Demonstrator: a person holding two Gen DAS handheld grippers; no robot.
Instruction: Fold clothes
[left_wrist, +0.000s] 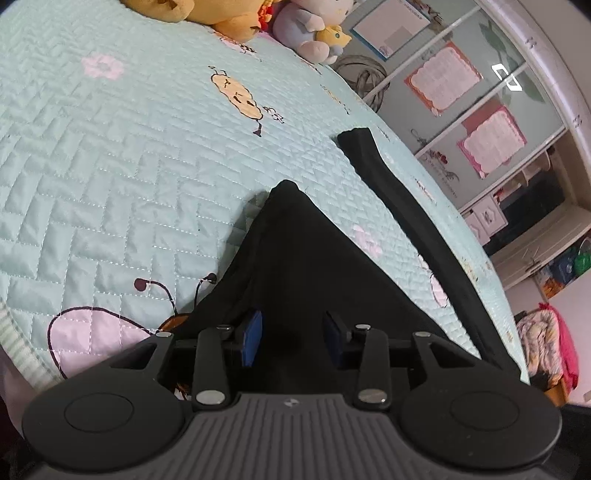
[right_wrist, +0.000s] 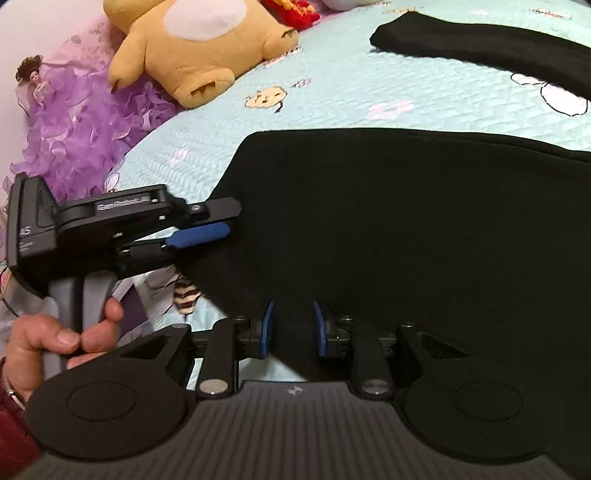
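A black garment (right_wrist: 388, 221) lies spread on a mint quilted bedspread (left_wrist: 129, 166). One long black part of it (left_wrist: 410, 214) stretches off toward the far right and shows apart at the top of the right wrist view (right_wrist: 480, 48). My left gripper (left_wrist: 294, 338) is shut on the garment's near edge, and the cloth (left_wrist: 295, 258) rises from the bed in a tented triangle to its blue pads (left_wrist: 253, 338). From the right wrist view the left gripper (right_wrist: 218, 221) bites that edge from the left. My right gripper (right_wrist: 293, 328) is shut on the same edge, with cloth filling the gap between its pads.
Plush toys lie at the head of the bed: a yellow bear (right_wrist: 192, 48) and a lilac one (left_wrist: 310, 33). A doll in a purple ruffled dress (right_wrist: 74, 110) lies at the left. A person's hand (right_wrist: 55, 339) holds the left gripper's handle. Wardrobe doors (left_wrist: 480, 110) stand beyond the bed.
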